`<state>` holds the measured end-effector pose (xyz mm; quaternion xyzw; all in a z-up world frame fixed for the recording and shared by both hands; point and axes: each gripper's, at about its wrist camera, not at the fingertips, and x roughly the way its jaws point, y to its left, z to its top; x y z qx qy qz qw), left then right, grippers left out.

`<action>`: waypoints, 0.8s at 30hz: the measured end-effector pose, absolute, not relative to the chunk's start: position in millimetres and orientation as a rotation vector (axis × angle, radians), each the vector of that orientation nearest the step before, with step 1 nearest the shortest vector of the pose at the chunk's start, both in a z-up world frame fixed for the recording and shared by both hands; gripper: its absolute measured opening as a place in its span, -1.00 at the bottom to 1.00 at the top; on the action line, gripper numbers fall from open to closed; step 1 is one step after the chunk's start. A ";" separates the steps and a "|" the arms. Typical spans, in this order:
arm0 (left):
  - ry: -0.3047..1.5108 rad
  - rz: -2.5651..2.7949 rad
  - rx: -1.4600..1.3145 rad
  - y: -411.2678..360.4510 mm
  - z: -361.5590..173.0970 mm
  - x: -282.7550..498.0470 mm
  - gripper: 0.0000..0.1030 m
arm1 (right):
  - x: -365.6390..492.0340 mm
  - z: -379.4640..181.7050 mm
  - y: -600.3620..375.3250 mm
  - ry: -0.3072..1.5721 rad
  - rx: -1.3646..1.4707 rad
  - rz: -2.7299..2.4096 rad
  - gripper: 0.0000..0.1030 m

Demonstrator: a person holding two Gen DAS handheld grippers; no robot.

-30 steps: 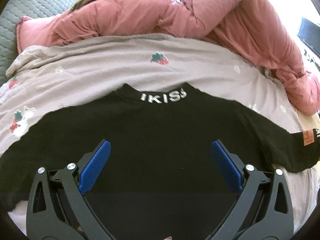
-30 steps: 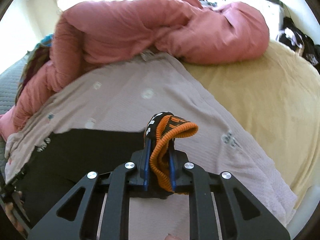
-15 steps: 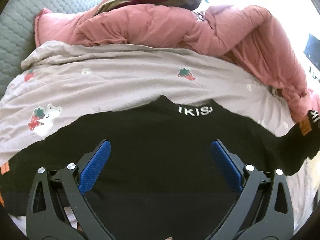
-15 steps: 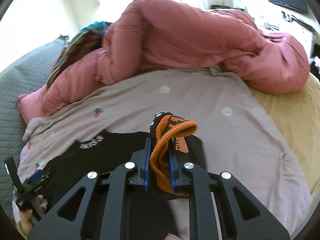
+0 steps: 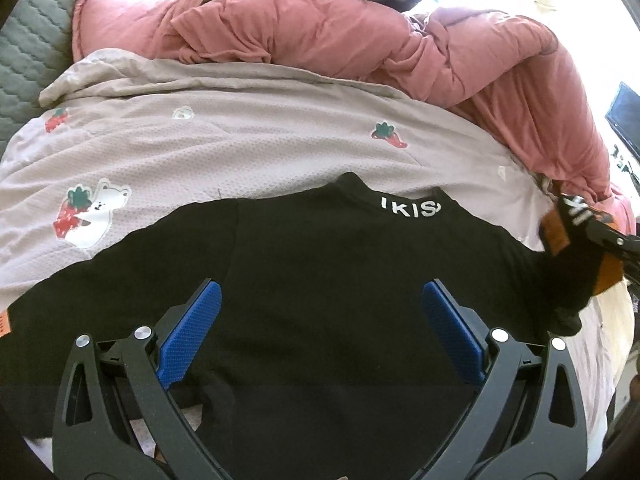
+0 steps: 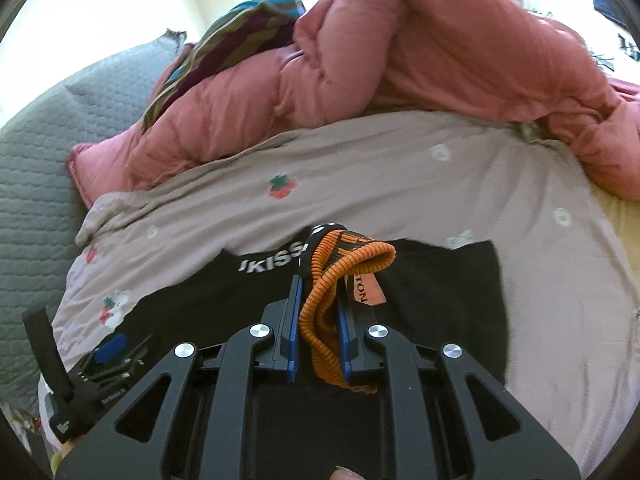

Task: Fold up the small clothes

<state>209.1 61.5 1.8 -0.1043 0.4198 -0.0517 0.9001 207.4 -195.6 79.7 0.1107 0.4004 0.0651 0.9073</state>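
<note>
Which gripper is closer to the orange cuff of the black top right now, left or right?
Right. The right gripper has its fingers shut on the orange cuff, holding it above the black top. The left gripper hovers open over the top's middle, away from that cuff.

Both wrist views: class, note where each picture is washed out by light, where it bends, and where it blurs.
Left wrist view: blown-out white at top right behind the pink duvet; fisheye curves the black top; its sleeve cuff is smeared. Right wrist view: window glare at upper left; the duvet bulges; the orange cuff is sharp.
</note>
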 end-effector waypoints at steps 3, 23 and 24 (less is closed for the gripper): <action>0.881 -0.129 -0.230 63.0 -1.3 209.5 0.84 | 210.9 72.3 -181.6 0.848 0.229 0.169 -0.72; 0.869 -0.183 -0.405 101.2 -9.4 208.0 0.84 | 208.9 59.0 -145.7 0.870 0.202 0.290 -0.18; 0.864 -0.198 -0.423 101.9 -10.6 208.3 0.84 | 208.4 58.6 -149.6 0.867 0.197 0.278 -0.15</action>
